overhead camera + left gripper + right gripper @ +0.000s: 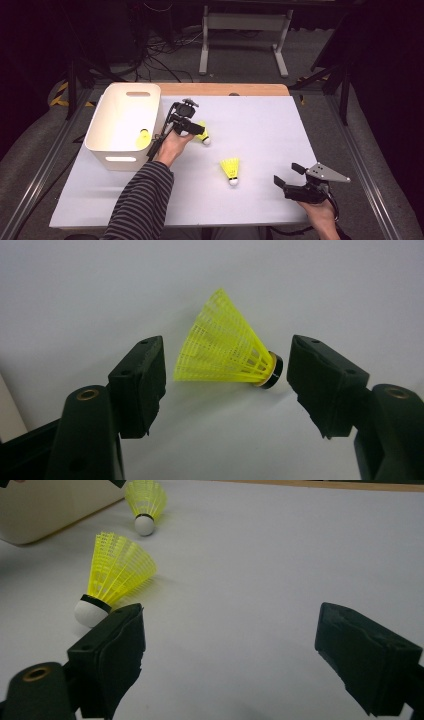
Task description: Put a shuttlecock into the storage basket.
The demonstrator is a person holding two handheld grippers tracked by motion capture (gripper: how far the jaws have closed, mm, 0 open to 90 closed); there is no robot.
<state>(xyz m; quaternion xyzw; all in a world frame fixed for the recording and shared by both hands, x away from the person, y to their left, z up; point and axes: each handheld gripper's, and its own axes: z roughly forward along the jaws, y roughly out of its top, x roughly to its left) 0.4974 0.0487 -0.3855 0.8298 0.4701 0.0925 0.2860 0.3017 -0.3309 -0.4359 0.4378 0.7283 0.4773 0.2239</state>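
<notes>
Shuttlecock [225,347], yellow: lying on its side between left gripper's [225,385] wide-open, empty jaws, long axis spanning the gap.

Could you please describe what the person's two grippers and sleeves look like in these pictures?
Both grippers are black, each with two blocky, angular jaws. The left gripper trails a dark cable past the hand, and that arm wears a sleeve striped dark and light. The right gripper carries a grey three-cornered plate on top. In the gripper views, a brass-coloured ringed hole sits in the arms behind the jaws.
</notes>
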